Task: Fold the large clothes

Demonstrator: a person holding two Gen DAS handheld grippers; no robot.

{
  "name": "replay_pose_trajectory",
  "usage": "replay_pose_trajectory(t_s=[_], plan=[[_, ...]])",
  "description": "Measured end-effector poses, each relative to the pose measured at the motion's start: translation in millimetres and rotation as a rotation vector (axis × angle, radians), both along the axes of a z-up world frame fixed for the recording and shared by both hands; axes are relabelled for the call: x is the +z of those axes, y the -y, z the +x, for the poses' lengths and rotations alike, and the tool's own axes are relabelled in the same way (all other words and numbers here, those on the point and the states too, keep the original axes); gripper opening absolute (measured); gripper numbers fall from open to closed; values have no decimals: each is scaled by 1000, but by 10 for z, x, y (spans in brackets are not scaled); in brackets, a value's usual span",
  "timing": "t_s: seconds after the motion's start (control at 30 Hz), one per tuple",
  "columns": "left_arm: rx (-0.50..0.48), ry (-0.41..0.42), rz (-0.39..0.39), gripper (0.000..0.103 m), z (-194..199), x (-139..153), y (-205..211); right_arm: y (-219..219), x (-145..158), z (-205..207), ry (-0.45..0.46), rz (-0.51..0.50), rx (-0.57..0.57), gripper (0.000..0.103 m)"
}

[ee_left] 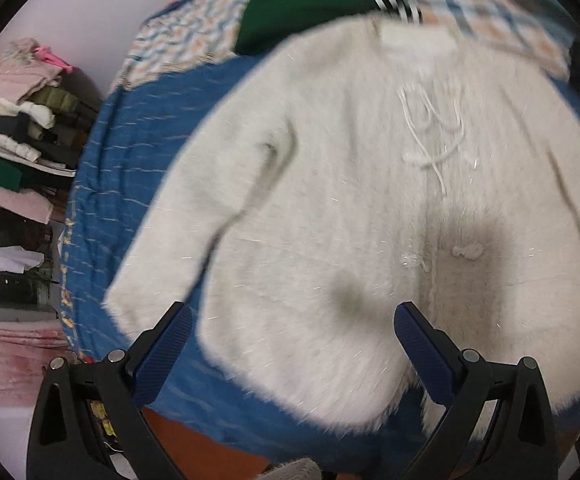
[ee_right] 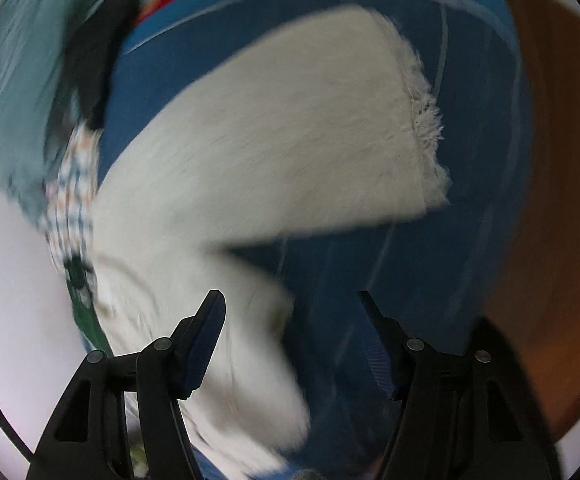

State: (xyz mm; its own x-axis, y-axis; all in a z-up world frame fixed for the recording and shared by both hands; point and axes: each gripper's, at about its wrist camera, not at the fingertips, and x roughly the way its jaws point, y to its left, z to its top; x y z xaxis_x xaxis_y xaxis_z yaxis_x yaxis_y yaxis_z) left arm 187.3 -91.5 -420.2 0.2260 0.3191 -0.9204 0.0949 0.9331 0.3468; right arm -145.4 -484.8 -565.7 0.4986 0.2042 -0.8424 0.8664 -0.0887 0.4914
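While the fluffy white jacket [ee_left: 370,208] lies spread face-up on the blue bedspread [ee_left: 129,184], collar far and hem near, both grippers hover over its near edge. Its long axis runs away from the left gripper [ee_left: 292,340], whose jaws stand wide apart and empty just above the hem. One sleeve [ee_right: 290,136] stretches out ahead of the right gripper [ee_right: 290,336], likewise wide open and holding nothing; blur makes it hard to say whether it touches the fabric. A green garment [ee_left: 310,4] lies beyond the collar.
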Motion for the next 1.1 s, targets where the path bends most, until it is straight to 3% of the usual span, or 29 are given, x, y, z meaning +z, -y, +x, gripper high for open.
replay_pose_trajectory(t_s=[0.1,0.2,0.23,0.27,0.33,0.37,0.5,0.57,0.63,0.67,0.7,0.73,0.87,0.93,1.0,1.03,1.1], plan=[[2,-20,0,103,141,-272,197,209,-498,-78,58,39,-156,68],[3,0,-15,103,293,-378,437,334,-645,-112,76,41,-271,69],[1,7,-19,103,330,-386,495,351,-617,-93,71,23,-284,63],[-2,16,-26,103,376,-395,580,361,-570,-77,68,-2,-292,42],[-12,29,-44,103,428,-377,719,446,-405,-31,52,-99,-272,13],[-16,34,-53,103,450,-374,796,486,-307,7,50,-132,-270,12],[-49,56,-77,103,467,-351,993,720,289,200,62,-394,-207,10],[-70,60,-66,103,471,-404,1070,809,387,362,62,-446,-140,10],[-83,39,-40,103,463,-531,1110,866,153,482,56,-366,-95,17],[-81,28,-33,103,467,-580,1112,891,-122,473,88,-259,-122,33],[-79,21,-20,103,465,-660,1100,904,-287,445,122,-190,-154,42],[-81,14,-5,103,477,-714,1099,892,-460,409,174,-144,-212,44],[-74,11,23,103,556,-888,1063,911,-663,397,266,-132,-322,51],[-59,21,23,103,647,-960,1035,948,-637,521,254,-159,-326,51],[-37,30,20,103,755,-1024,993,1000,-602,703,242,-187,-305,37],[-26,32,15,103,789,-1040,974,1041,-574,780,230,-197,-281,12],[10,36,-12,103,889,-1035,879,1129,-440,933,204,-233,-246,10]])
